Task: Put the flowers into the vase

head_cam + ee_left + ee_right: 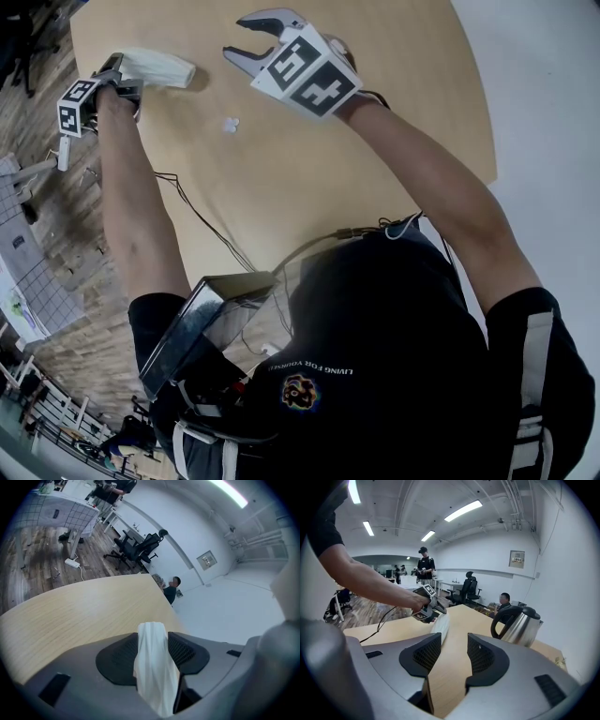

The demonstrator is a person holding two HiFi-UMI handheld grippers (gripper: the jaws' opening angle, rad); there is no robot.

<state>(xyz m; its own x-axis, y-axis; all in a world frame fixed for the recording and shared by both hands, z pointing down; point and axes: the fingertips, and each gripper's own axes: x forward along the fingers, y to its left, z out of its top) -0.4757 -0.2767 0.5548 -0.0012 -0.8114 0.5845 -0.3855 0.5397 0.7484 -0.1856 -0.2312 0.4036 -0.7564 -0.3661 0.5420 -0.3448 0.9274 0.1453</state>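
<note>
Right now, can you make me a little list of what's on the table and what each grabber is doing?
table: light wood, curved edge
left gripper: shut on a white ribbed thing, maybe the vase
right gripper: open, nothing between its jaws, above the table
also on table: small white scrap; steel kettle
flowers: none in view

**A:** Where does the head view sit?

**B:** High, above the person's shoulders, looking steeply down onto the table (394, 112).

**A:** And the gripper views?

**B:** Each rides low behind its own jaws, close over the tabletop. The left gripper view faces past the table's edge into the room. The right gripper view looks along the table at the left gripper (435, 616). All three catch the white vase (159, 67).
</note>
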